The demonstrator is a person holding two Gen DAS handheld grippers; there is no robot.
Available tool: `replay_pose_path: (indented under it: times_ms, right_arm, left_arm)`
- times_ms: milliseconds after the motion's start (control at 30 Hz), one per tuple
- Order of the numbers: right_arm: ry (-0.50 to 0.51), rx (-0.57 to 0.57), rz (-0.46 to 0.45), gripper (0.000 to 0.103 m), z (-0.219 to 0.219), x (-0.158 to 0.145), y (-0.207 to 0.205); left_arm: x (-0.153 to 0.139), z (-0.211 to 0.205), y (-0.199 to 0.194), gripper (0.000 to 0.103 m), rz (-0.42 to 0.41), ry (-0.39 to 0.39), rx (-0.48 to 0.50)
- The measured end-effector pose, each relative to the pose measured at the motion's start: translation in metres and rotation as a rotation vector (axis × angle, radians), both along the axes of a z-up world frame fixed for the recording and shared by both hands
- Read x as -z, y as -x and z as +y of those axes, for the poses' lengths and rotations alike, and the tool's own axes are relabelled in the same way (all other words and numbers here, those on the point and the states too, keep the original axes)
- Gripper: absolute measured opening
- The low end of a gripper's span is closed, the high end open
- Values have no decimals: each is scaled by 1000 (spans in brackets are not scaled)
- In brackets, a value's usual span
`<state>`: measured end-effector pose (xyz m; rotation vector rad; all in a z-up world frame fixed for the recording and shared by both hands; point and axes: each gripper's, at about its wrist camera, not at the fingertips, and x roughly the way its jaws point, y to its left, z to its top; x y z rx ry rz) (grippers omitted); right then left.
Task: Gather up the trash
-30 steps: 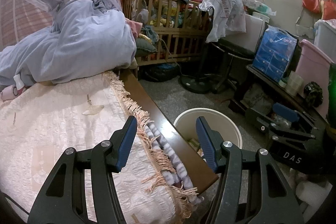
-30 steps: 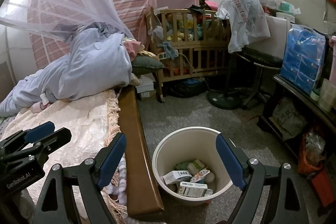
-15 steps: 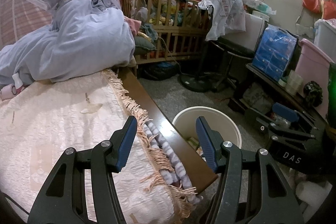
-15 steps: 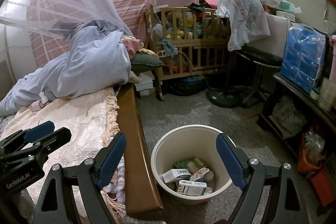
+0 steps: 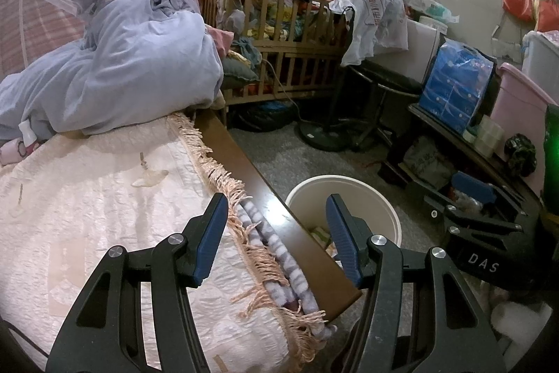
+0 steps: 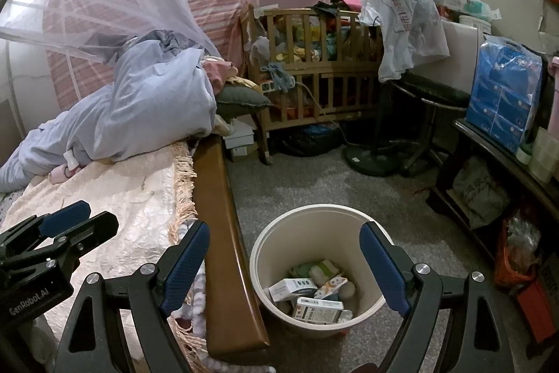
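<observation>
Hovering nearest the lens, left gripper (image 5: pixel 277 226) with jaws standing apart and gripping nothing, poised over the fringed edge of the bedspread (image 5: pixel 104 215) and the brown bed rail (image 5: pixel 244 173); hanging just right of that rail, right gripper (image 6: pixel 284 263) spread wide and likewise empty, framing the cream bucket (image 6: pixel 265 240) on the grey floor; lying inside the bucket, collected trash (image 6: pixel 314 296), small boxes and wrappers piled at the bottom; sitting on the bedspread further up, a flat scrap (image 5: pixel 150 179) and a thin one (image 5: pixel 19 201) near the left edge, what they are being unclear; heaping beyond them, a pale blue quilt (image 5: pixel 122 76) under netting; standing at the back, a wooden crib (image 6: pixel 314 72) stuffed with clothes.
</observation>
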<state>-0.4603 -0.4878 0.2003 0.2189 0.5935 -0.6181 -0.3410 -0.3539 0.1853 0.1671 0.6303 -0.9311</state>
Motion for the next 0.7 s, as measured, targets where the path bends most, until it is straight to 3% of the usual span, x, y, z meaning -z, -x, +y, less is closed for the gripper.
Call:
replay_pose_path:
  times_ms: [433, 700]
  right_arm:
    - [-3, -1, 14, 86, -1, -1, -3]
    - [-2, -25, 37, 86, 7, 1, -14]
  left_arm:
    - [4, 0, 2, 57, 18, 3, 6]
    - [18, 14, -2, 57, 78, 9, -36]
